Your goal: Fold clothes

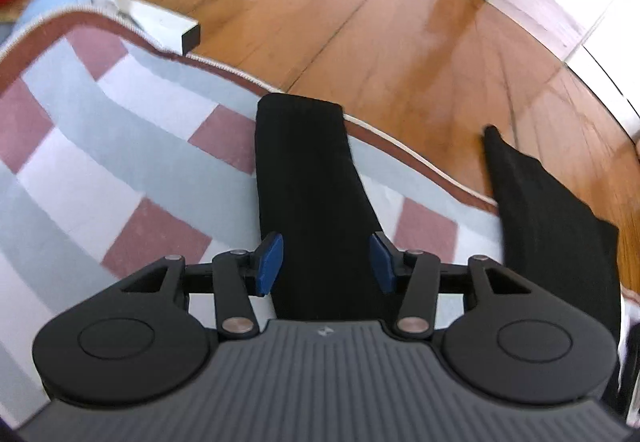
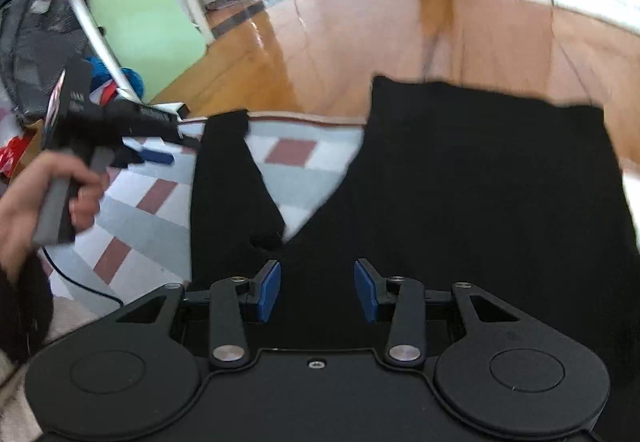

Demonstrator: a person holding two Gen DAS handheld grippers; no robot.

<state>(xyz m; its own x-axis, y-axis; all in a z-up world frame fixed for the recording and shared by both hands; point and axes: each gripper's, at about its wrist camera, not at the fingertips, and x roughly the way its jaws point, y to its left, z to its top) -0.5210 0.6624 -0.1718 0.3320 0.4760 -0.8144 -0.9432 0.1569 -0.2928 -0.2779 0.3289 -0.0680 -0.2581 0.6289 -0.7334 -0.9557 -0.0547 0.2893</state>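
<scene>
The black trousers (image 2: 460, 182) lie spread flat on the checked rug (image 1: 120, 146), legs reaching toward the wooden floor (image 1: 360, 22), ready for folding. Left tongs (image 1: 326, 262) and right tongs (image 2: 316, 290) hover half open, each above a leg, gripping nothing.

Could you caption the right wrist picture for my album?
Right gripper open above black garment spread on checked rug.
</scene>
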